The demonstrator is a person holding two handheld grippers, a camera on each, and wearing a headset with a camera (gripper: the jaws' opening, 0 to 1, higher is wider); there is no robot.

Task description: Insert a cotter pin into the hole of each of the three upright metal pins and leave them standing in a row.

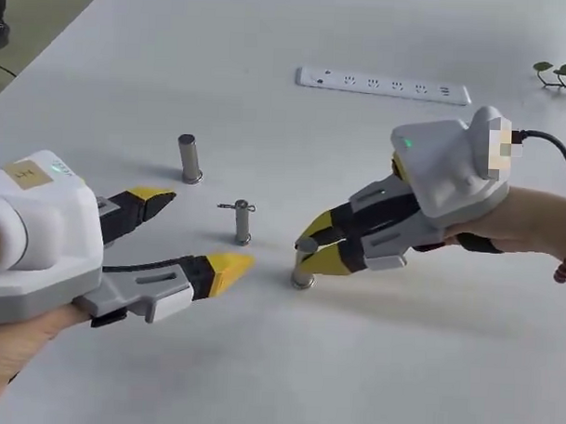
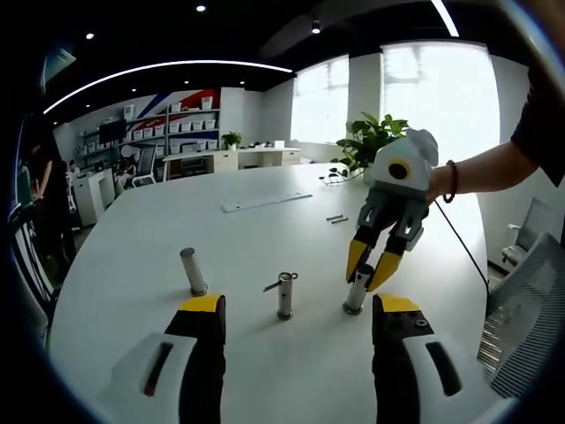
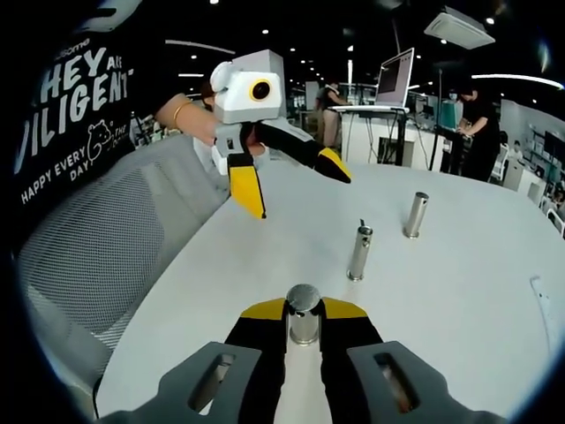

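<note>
- Right tool (image 1: 303, 254): jaws closed down on the near pin (image 1: 303, 269), gripping its upper part. The pin stands upright with its base on the desk (image 1: 259, 379).
- Right gripper view confirms it: the yellow fingertips (image 3: 265, 311) sit tight on both sides of the near pin (image 3: 304, 309), round top facing the camera.
- Left tool (image 1: 206, 230): jaws spread wide, nothing between them. It hovers over the desk just left of the middle pin (image 1: 243, 225), not touching it.
- Left gripper view: own left tool (image 2: 300, 305) is open, and the middle pin (image 2: 285, 296) shows in the gap ahead. The right tool (image 2: 371, 265) is clamped on the near pin (image 2: 357, 291).
- The middle pin is upright, with a cotter pin (image 1: 237, 208) sticking sideways through its top.
- The far pin (image 1: 188, 158) is upright and stands alone, clear of both tools.
- The three pins form a diagonal row on the desk, well apart from each other.
- In the right gripper view the row runs away from the camera: middle pin (image 3: 359, 252), then far pin (image 3: 416, 215), with the left tool (image 3: 296, 184) above the desk beyond.
- A power strip (image 1: 385, 83) lies at the far side of the desk, with a plant (image 1: 562, 75) at the right edge.
</note>
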